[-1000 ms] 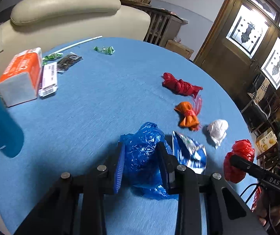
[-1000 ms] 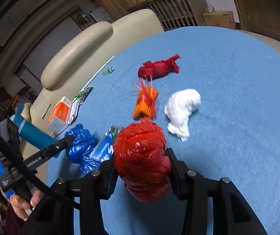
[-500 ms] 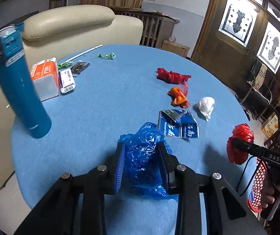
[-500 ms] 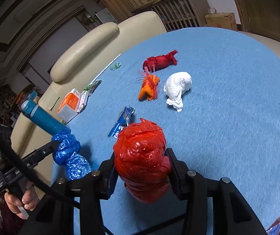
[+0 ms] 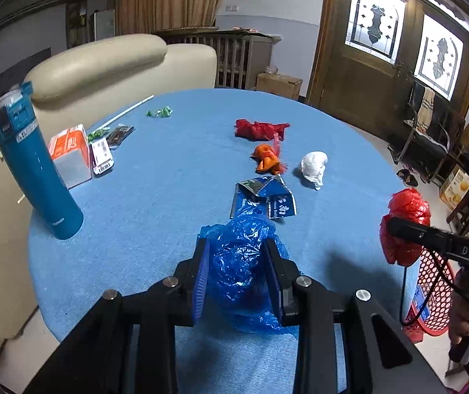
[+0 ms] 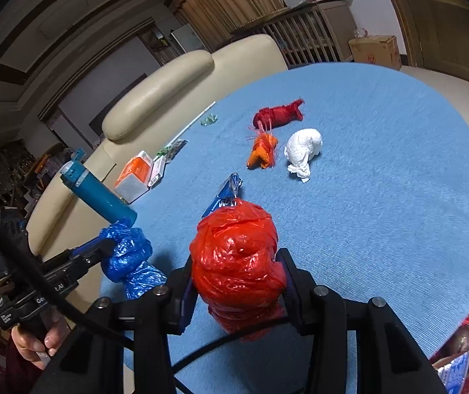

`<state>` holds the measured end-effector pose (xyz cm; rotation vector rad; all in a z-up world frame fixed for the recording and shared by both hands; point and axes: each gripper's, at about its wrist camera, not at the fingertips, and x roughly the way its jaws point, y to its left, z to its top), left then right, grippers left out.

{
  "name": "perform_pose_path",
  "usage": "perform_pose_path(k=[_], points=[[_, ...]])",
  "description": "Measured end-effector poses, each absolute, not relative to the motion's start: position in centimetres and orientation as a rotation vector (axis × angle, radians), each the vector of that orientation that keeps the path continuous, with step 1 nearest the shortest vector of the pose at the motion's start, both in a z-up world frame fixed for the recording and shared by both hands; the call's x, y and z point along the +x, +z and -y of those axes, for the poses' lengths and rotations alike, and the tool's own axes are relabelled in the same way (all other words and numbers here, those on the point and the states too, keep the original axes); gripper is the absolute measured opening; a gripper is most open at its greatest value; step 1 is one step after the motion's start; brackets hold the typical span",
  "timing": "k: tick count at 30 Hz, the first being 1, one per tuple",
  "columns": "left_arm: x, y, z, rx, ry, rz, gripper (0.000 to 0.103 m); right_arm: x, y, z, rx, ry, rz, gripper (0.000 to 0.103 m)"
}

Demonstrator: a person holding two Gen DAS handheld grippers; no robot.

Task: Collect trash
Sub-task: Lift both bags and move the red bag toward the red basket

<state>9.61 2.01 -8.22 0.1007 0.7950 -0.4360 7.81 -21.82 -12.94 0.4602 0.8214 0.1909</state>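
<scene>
Left wrist view shows the left gripper [image 5: 238,271] held up over the near edge of the round blue table [image 5: 175,177], pointing toward the far side. Its jaws squeeze a crumpled blue bag [image 5: 242,262], which hangs down a little between them. The right gripper [image 6: 237,282] is held off to the right, out past the table's edge. Its jaws pinch a scrunched red bag [image 6: 236,262] tight.

A red mesh basket [image 5: 431,282] sits low beside the table, just under the red bag. Only part of it shows, and I cannot tell all that is inside it.

More trash lies on the table: a dark red bundle [image 5: 260,129], an orange bundle [image 5: 267,159], a white wad [image 5: 313,167] and a flat blue wrapper [image 5: 264,197]. They lie near each other in the middle.

A tall blue bottle [image 5: 34,167] stands upright at the left edge, next to an orange box [image 5: 70,151]. Small green bits [image 5: 159,112] farther back are too tiny to make out. The hand on the left gripper [image 6: 34,341] is partly cut off.
</scene>
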Motion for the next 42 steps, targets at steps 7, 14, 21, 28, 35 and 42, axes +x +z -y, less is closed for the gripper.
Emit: perform_pose_path(k=[7, 14, 21, 28, 35, 42], points=[[8.2, -7.4, -1.0, 0.117, -0.444, -0.775, 0.034, 6.3, -12.0, 22.7, 0.467, 0.186, -0.785, 0.048], [7.3, -6.4, 0.3, 0.131, -0.460, -0.759, 0.034, 5.8, -12.0, 23.6, 0.495, 0.180, -0.770, 0.048], [6.2, -5.9, 2.6, 0.176, -0.493, -0.745, 0.034, 4.9, -11.9, 24.3, 0.503, 0.166, -0.761, 0.048], [5.4, -5.7, 5.1, 0.231, -0.514, -0.742, 0.034, 3.7, -11.9, 25.7, 0.523, 0.142, -0.755, 0.048], [4.6, -5.4, 7.1, 0.275, -0.525, -0.738, 0.034, 1.9, -11.5, 27.8, 0.543, 0.105, -0.740, 0.048], [3.8, -5.1, 9.0, 0.319, -0.541, -0.725, 0.034, 0.0, -11.3, 29.6, 0.564, 0.069, -0.725, 0.048]])
